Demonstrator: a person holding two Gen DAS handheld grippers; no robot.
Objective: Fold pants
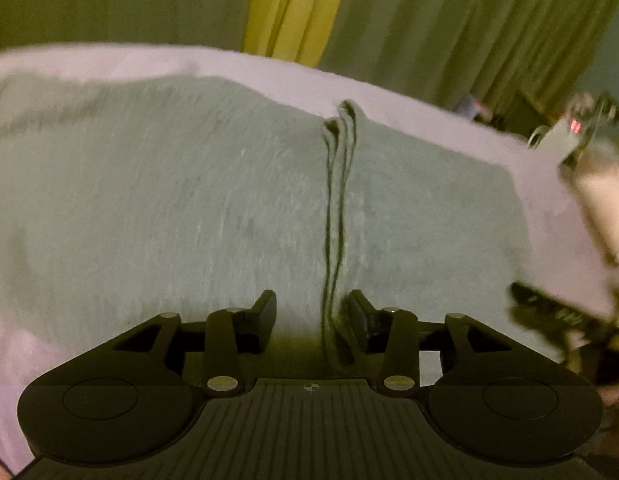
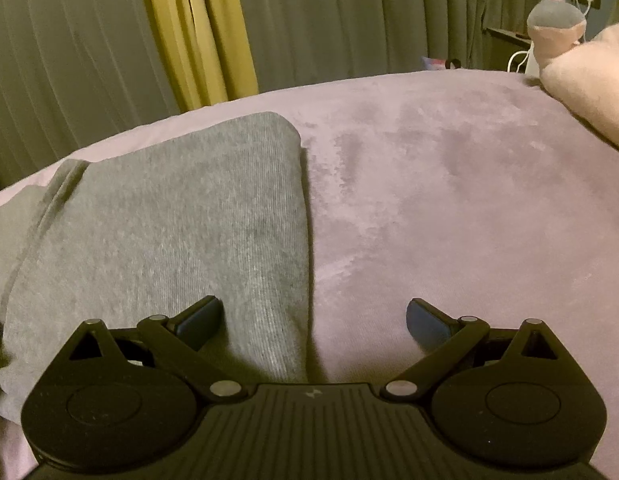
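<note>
The grey ribbed-knit pants (image 1: 229, 200) are lying folded on the plush lilac bed (image 2: 449, 200). The left tool (image 1: 311, 316) is hovering narrowly parted over them, a dark seam ridge (image 1: 335, 220) running toward 12 o'clock. The right tool (image 2: 313, 320) is gaping wide, straddling the pants' straight edge, fabric spreading toward 10 o'clock.

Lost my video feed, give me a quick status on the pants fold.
Left gripper part open, fingers straddling a seam ridge, not clamped. Right gripper open wide, empty, over pants edge. Grey pants folded flat on pink blanket. Nothing in the way.
</note>
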